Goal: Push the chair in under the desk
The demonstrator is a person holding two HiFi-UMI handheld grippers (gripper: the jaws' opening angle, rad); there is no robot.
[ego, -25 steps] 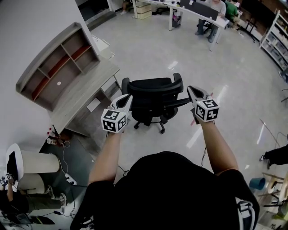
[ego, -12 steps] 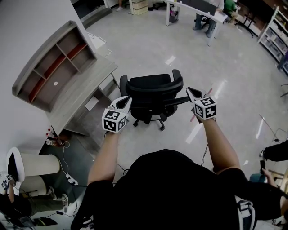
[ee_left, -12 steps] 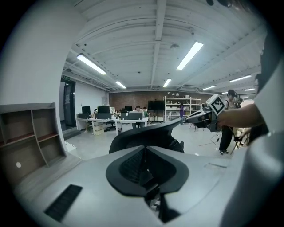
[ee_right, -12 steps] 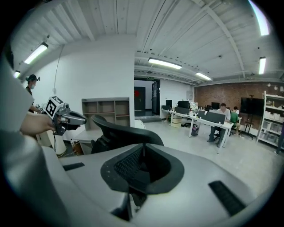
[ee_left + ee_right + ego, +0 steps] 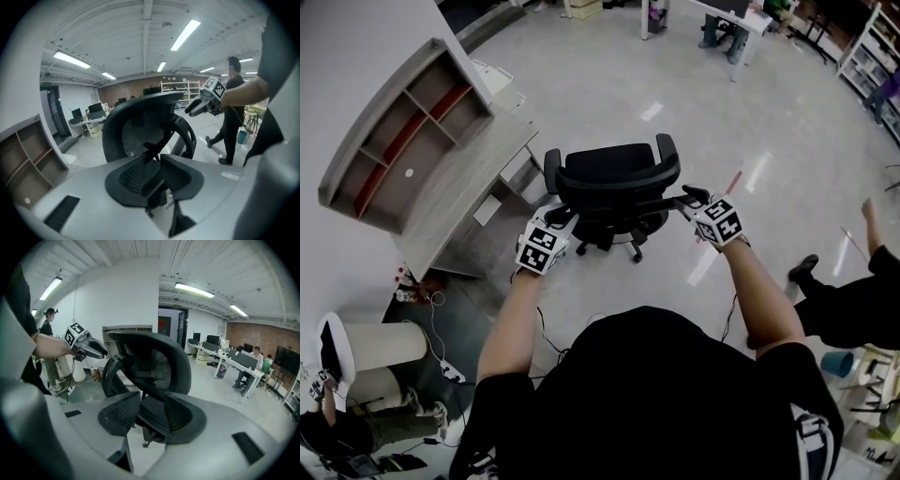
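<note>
While the black office chair (image 5: 619, 178) stands out on the floor, near the desk (image 5: 459, 202) but not under it, a person behind the chair holds a tool at each side of it: the left gripper (image 5: 560, 218) and the right gripper (image 5: 688, 196). Both pairs of jaws have just been opening and stand apart, nothing clamped between them.

The black jaws of the left tool (image 5: 152, 161) stand slightly apart, having just been opening, with nothing pinched between them. Close ahead, beyond the gap, rises a black mesh-backed office chair (image 5: 140, 126). At upper right a hand (image 5: 236, 96) holds the right tool (image 5: 190, 110). A brown wooden shelf unit (image 5: 23, 154) stands at left.
</note>
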